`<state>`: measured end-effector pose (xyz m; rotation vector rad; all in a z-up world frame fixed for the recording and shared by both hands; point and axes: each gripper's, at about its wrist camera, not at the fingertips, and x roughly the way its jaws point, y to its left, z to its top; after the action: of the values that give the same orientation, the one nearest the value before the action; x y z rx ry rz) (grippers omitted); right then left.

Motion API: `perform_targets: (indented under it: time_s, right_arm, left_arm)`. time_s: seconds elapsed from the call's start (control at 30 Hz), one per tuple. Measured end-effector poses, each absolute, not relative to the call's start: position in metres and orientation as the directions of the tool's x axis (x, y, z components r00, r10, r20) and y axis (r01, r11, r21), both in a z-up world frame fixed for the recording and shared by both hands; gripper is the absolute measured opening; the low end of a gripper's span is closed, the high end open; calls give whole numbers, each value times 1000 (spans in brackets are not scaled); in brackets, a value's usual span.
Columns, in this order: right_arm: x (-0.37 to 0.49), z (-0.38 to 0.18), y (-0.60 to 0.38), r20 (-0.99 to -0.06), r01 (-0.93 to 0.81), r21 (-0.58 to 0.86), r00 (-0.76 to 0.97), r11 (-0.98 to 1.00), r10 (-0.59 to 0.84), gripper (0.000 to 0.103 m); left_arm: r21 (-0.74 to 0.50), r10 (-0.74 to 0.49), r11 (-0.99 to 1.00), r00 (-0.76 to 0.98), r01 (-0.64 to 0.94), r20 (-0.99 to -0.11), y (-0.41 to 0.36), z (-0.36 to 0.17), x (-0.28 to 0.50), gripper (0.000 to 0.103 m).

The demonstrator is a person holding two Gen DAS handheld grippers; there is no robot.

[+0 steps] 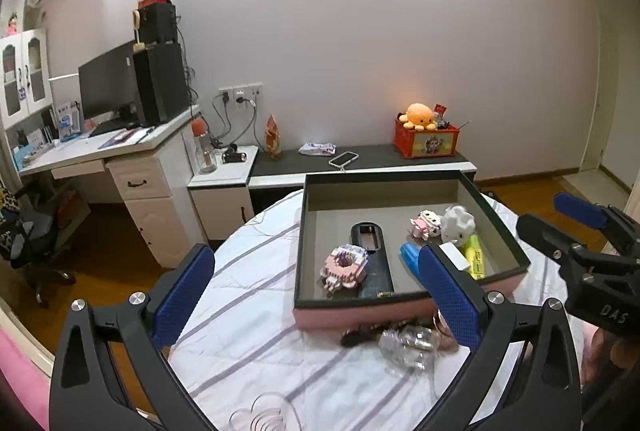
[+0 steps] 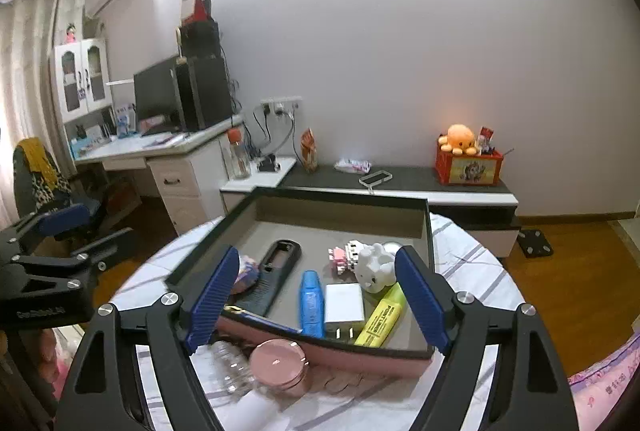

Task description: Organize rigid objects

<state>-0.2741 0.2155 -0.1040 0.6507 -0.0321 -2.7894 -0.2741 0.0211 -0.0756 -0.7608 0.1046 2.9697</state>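
A pink-sided tray (image 1: 360,315) (image 2: 320,215) with a dark rim stands on the round table. In it lie a black comb (image 1: 374,263) (image 2: 276,271), a pink brick model (image 1: 345,265), a small pink brick figure (image 1: 425,225) (image 2: 340,257), a white bunny figure (image 1: 459,225) (image 2: 376,267), a blue highlighter (image 2: 311,303), a white charger (image 2: 344,305) and a yellow highlighter (image 1: 476,259) (image 2: 382,317). My left gripper (image 1: 316,291) is open above the table, in front of the tray, holding nothing. My right gripper (image 2: 316,295) is open over the tray's near edge, also holding nothing.
In front of the tray lie a clear crystal piece (image 1: 408,345), a pink round tin (image 2: 280,365) and dark hair ties (image 1: 360,335). The striped tablecloth (image 1: 256,331) covers the table. Behind stand a low cabinet (image 1: 360,163) and a desk (image 1: 100,147).
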Motion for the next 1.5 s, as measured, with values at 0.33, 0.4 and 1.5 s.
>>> perform_targets:
  time_s: [0.33,0.4,1.5]
  right_arm:
    - [-197,-89,222,-317,215,67,-921,-974,-225,88]
    - [-189,-88,223,-317,215,74,-921,-974,-227,88]
    - [-180,-137,227,-488,178,95,-849,-979,-202,88]
  left_arm:
    - [66,71,-992,-893,-112,-444,14,-67,-208,103]
    - [57,68,-993,-892,-104,-448,10,-67,-200,103]
    - [37,101,-989,-833,-145,-545,7,-105,-198,103]
